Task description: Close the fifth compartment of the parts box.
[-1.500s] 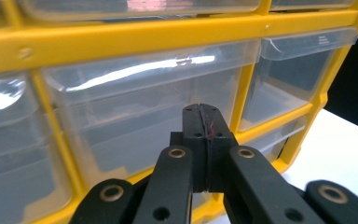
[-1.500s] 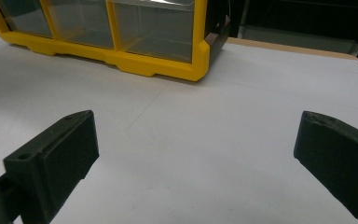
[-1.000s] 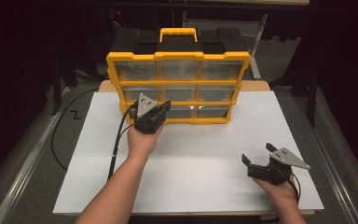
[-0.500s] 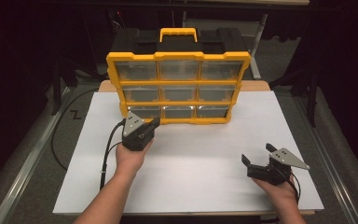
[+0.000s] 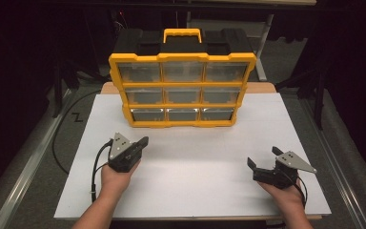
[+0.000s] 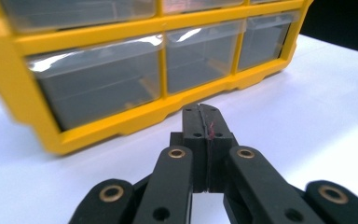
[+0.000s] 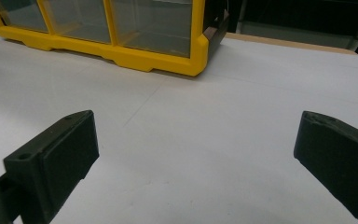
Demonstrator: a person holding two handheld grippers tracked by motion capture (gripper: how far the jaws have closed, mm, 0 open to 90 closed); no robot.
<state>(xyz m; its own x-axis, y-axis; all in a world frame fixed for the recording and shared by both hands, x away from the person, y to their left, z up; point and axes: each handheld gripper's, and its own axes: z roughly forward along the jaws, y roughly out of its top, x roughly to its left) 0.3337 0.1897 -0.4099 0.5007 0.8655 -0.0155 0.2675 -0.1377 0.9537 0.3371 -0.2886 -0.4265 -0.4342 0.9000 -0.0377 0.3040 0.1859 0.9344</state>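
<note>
A: The left gripper (image 5: 142, 142) is clenched on nothing; the right gripper (image 5: 262, 158) is spread wide, empty.

B: And the drawer cabinet (image 5: 182, 90)?

A: Upright at the far end of the table (image 5: 195, 191), long side across, ahead of both. The left sits nearer, facing the bottom-left drawer (image 6: 93, 86).

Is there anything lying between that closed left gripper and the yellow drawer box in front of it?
Nothing visible. Between the left gripper, jaws shut with nothing in them, and the yellow drawer box lies just bare white tabletop. The left gripper view shows the same open stretch up to the bottom row of drawers.
</note>
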